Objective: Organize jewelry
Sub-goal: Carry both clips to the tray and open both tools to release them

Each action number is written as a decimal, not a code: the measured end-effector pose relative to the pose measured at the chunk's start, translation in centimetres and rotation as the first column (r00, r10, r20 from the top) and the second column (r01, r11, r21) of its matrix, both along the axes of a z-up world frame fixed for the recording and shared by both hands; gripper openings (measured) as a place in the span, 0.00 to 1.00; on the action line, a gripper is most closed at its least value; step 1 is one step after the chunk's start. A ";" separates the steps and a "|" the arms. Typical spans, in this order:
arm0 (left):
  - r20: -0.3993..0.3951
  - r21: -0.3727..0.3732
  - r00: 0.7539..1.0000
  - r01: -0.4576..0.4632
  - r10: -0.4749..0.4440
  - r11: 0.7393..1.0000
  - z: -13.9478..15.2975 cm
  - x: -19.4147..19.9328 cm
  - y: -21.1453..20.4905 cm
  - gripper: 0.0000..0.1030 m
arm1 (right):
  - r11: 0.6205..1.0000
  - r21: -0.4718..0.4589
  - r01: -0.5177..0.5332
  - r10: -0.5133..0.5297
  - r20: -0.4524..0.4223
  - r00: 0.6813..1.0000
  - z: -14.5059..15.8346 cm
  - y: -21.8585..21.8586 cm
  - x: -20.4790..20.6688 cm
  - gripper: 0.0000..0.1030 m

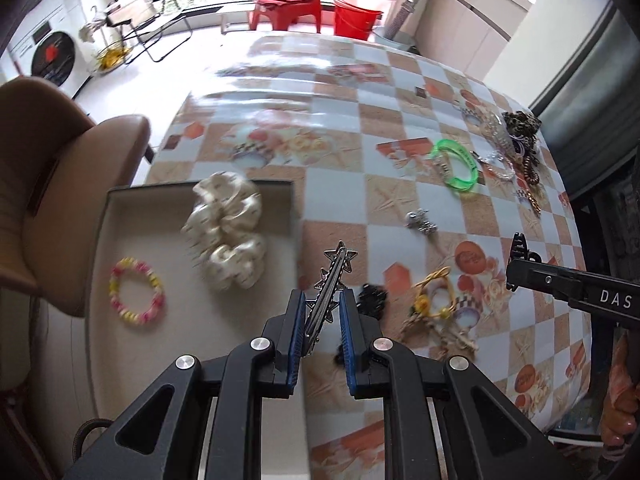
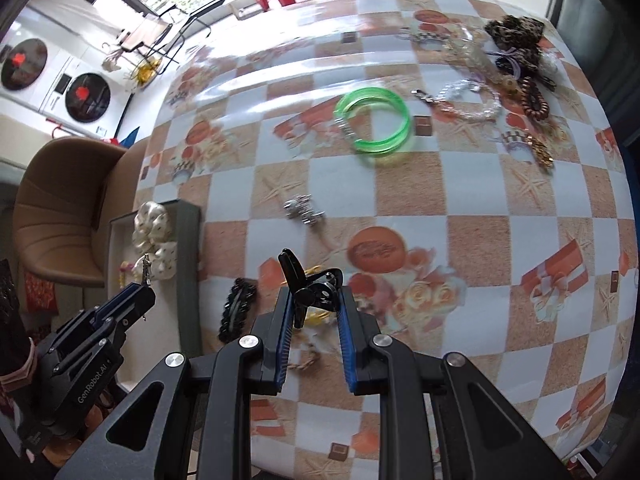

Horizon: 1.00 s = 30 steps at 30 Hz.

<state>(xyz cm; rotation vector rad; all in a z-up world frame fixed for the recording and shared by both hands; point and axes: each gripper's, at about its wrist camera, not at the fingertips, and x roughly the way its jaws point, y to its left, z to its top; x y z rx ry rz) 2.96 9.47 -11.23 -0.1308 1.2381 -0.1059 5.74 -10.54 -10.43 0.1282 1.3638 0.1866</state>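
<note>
While most of the jewelry lies loose on the tabletop, the open box at about 9 o'clock in the left wrist view holds only two pieces: a cream scrunchie and, at its 7 o'clock, a pink-and-yellow bracelet. So the sorting looks to be at an early stage.

Just right of the box, the left gripper has its fingers clenched on a silver star hair clip, lifted near the box's right wall and seemingly next to go in. A black clip and a yellow-charm piece lie on the tabletop just beyond it, with a small silver piece farther up.

Toward 3 o'clock, the right gripper grasps a black claw clip. Left to do, judging by the far 1 o'clock corner: a green bangle, clear beaded bracelets, a leopard scrunchie and a gold chain.
</note>
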 end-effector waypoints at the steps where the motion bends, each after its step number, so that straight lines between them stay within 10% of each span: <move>1: -0.001 0.001 1.000 -0.015 0.015 1.000 0.0 -0.4 0.7 0.20 | 1.000 0.001 -0.016 0.016 -0.001 1.000 0.0 0.9 -0.1 0.23; 17: -0.042 0.055 0.950 -0.308 0.310 0.950 -3.2 -5.5 12.9 0.20 | 0.944 0.024 -0.329 0.330 -0.027 0.944 -2.3 17.0 -0.4 0.23; 30: -0.082 0.104 0.923 -0.366 0.375 0.925 -8.4 -4.4 15.1 0.20 | 0.886 0.013 -0.464 0.464 -0.044 0.885 -7.1 27.2 3.5 0.23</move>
